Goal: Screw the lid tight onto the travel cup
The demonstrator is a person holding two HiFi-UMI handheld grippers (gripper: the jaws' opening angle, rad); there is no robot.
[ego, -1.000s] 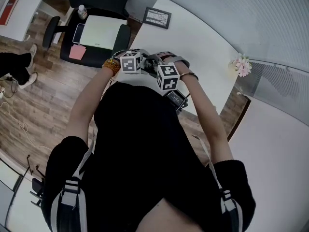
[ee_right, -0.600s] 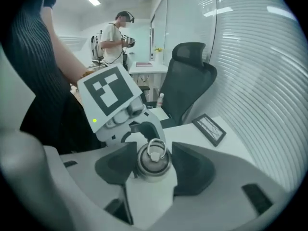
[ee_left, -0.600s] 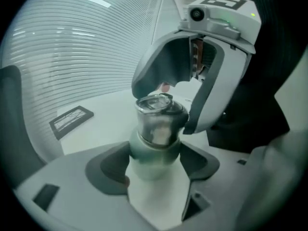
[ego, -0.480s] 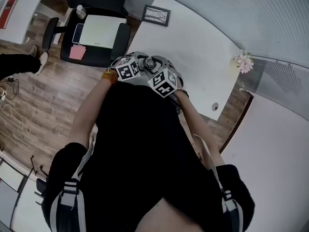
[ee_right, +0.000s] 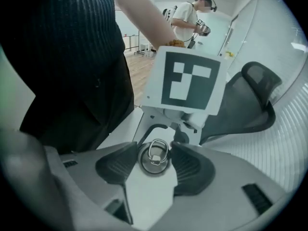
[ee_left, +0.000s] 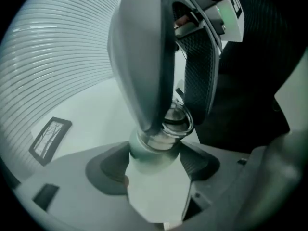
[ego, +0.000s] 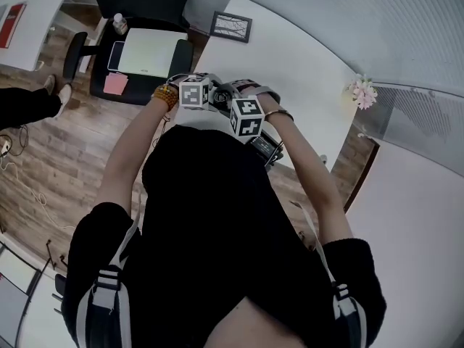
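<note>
Pale travel cup [ee_left: 150, 160], seemingly upright, clamped between jaws, round steel lid [ee_right: 154, 159] with ring handle seated on top

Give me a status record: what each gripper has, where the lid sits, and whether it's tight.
left gripper: shut on the travel cup, pads on either side of its body
right gripper: comes down from above; jaws have just been closing, pads now against the lid
lid: on the cup's mouth, ring on top
tightness: cannot tell
surface: white table beneath
</note>
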